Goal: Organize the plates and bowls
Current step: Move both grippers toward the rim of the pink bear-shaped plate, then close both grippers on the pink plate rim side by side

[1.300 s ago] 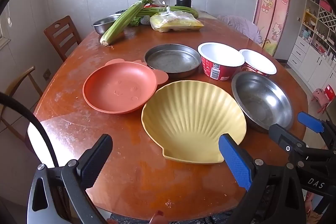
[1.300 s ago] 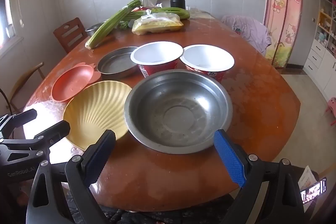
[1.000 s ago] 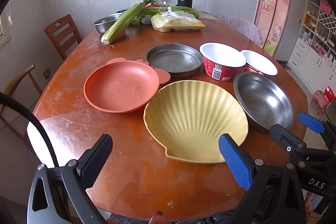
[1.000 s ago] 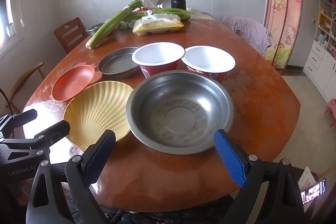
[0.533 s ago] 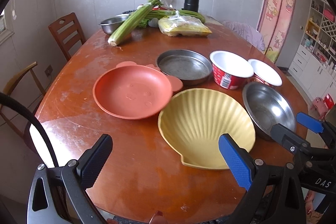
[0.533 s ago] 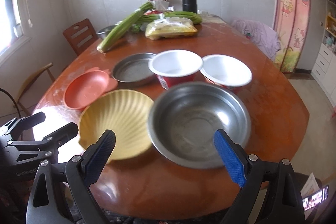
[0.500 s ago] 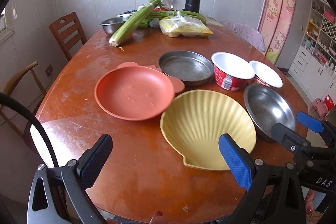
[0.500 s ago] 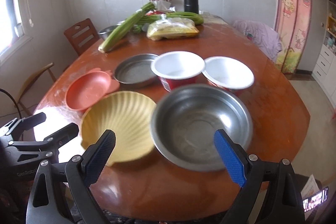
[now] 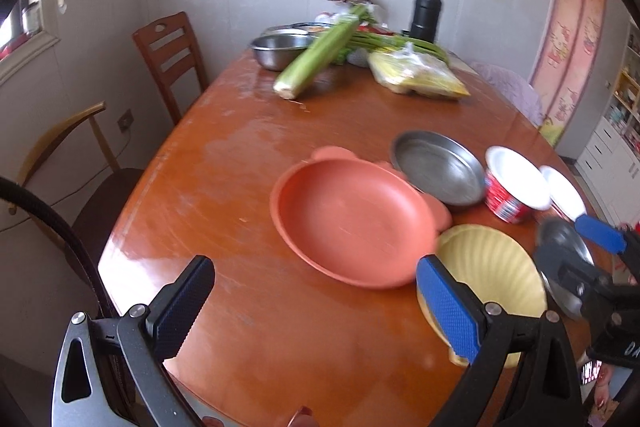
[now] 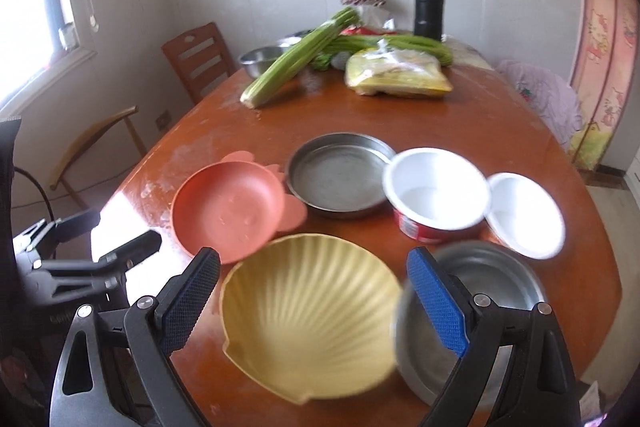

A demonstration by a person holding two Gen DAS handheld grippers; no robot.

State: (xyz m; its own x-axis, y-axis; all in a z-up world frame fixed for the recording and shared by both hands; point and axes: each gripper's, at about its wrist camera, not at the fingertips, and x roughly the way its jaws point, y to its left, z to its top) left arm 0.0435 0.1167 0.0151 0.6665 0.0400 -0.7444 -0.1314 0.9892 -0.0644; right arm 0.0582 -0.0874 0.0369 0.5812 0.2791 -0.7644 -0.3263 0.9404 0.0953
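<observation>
The left gripper is wide open and holds nothing. Its fingers hang over the near edge of the table. The right gripper is wide open too, and it holds nothing either.

A moment ago the left gripper looked straight at the yellow shell plate. Now it has swung to the left, so the orange plate sits right ahead of it and the shell plate has slid off to its right side. The right gripper has swung left as well. Before, the big steel bowl sat between its fingers. Now the shell plate does, and the bowl is partly hidden behind its right finger. Nothing on the table has moved yet. I think the hands are just picking which dish to grab first, so the tidying has not really started.

The dishes sit close together near the front edge of the table. The orange plate touches or nearly touches the shell plate. Behind them are a flat steel pan and two white cups, side by side.

At the far edge lie long green stalks, a yellow bag, a small steel bowl and a black bottle. They are well away from the dishes. Two chairs stand by the left edge. The crowding is the tricky bit: lifting one plate could bump the one next to it.
</observation>
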